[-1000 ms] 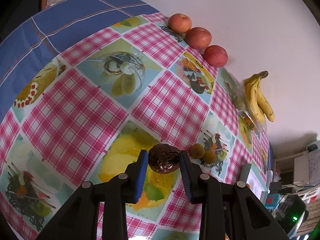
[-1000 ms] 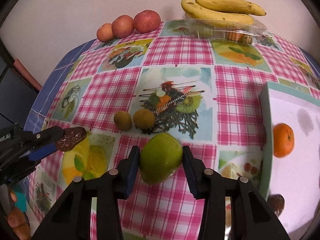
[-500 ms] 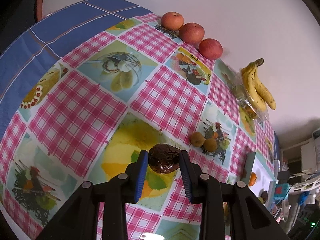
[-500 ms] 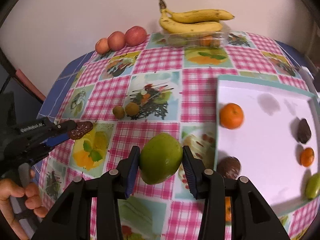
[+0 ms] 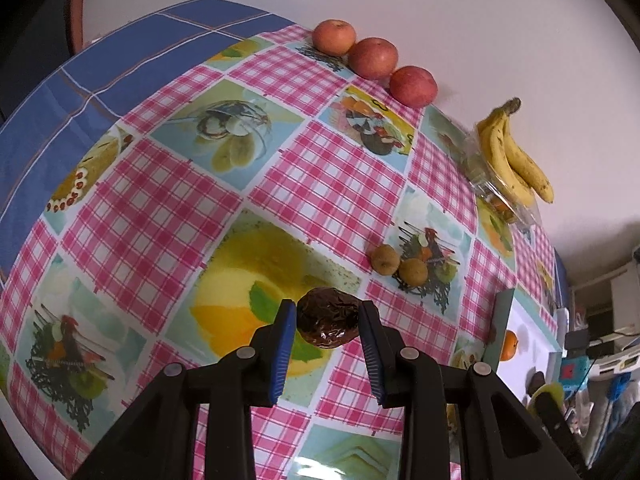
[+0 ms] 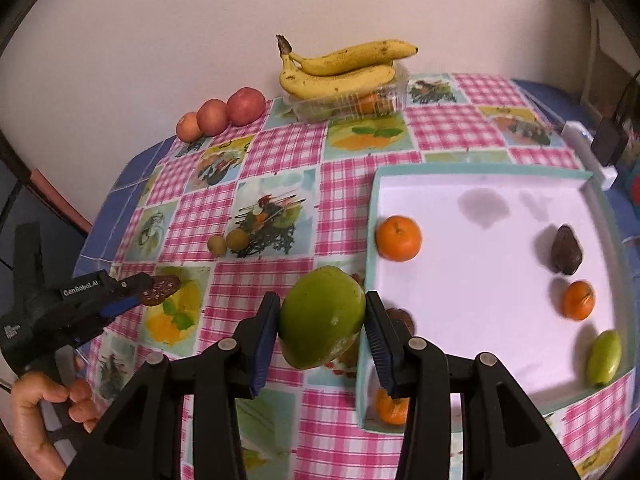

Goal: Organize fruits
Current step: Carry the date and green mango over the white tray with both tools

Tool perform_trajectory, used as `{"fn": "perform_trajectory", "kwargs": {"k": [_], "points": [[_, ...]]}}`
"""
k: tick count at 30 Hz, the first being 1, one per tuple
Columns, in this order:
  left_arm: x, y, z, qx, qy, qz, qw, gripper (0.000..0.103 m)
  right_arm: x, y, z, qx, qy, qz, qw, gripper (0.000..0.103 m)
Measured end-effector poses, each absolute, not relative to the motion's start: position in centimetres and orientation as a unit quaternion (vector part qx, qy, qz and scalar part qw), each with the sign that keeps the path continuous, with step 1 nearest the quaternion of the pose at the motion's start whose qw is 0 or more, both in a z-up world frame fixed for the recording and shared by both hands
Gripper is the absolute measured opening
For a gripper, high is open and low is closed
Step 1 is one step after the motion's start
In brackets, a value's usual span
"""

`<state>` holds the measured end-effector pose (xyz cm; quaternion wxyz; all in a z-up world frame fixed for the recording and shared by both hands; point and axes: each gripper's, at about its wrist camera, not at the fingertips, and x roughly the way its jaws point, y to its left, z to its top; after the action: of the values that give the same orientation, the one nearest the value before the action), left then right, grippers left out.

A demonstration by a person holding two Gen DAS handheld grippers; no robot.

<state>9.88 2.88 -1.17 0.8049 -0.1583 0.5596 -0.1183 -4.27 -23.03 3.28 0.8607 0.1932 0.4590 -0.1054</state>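
Observation:
My left gripper (image 5: 327,322) is shut on a dark wrinkled passion fruit (image 5: 328,322) and holds it above the checked tablecloth; it also shows in the right wrist view (image 6: 160,290). My right gripper (image 6: 322,320) is shut on a green mango (image 6: 322,316) and holds it above the table, beside the left wall of the white tray (image 6: 480,280). The tray holds an orange (image 6: 399,238), a dark fruit (image 6: 566,250), a small orange (image 6: 578,300) and a small green fruit (image 6: 605,358).
Two kiwis (image 6: 228,242) lie mid-table, also in the left wrist view (image 5: 398,264). Three red apples (image 5: 374,64) sit by the wall. Bananas (image 6: 340,68) rest on a clear plastic box (image 6: 348,104). Another orange (image 6: 390,406) lies at the tray's near corner.
My right gripper with the mango has risen and moved right, bringing the whole tray into view. My left gripper has lifted a little with the passion fruit.

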Motion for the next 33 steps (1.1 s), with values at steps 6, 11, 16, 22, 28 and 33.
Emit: {"fn": "perform_trajectory", "kwargs": {"k": [6, 11, 16, 22, 28, 33], "points": [[9.0, 0.8, -0.8, -0.140, 0.559, -0.137, 0.806, 0.034, -5.2, -25.3, 4.0, 0.196, 0.444, -0.131, 0.865, 0.044], [8.1, -1.0, -0.4, -0.124, 0.559, -0.158, 0.804, 0.034, -6.3, -28.0, 3.7, 0.203, 0.445, -0.171, 0.855, 0.044], [7.2, -3.1, -0.3, -0.110, 0.560, -0.185, 0.800, 0.034, -7.6, -31.0, 2.5, 0.233, 0.449, -0.205, 0.838, 0.044], [5.6, -6.3, 0.4, -0.087, 0.551, -0.226, 0.798, 0.034, -9.7, -34.6, 1.6, 0.263, 0.451, -0.246, 0.817, 0.044], [3.4, -10.6, 1.2, -0.072, 0.539, -0.284, 0.790, 0.034, -11.8, -37.3, 1.5, 0.290, 0.439, -0.279, 0.804, 0.044], [1.9, -14.4, 2.1, -0.038, 0.513, -0.329, 0.792, 0.034, -13.0, -38.7, 1.8, 0.301, 0.427, -0.292, 0.801, 0.044]]}}
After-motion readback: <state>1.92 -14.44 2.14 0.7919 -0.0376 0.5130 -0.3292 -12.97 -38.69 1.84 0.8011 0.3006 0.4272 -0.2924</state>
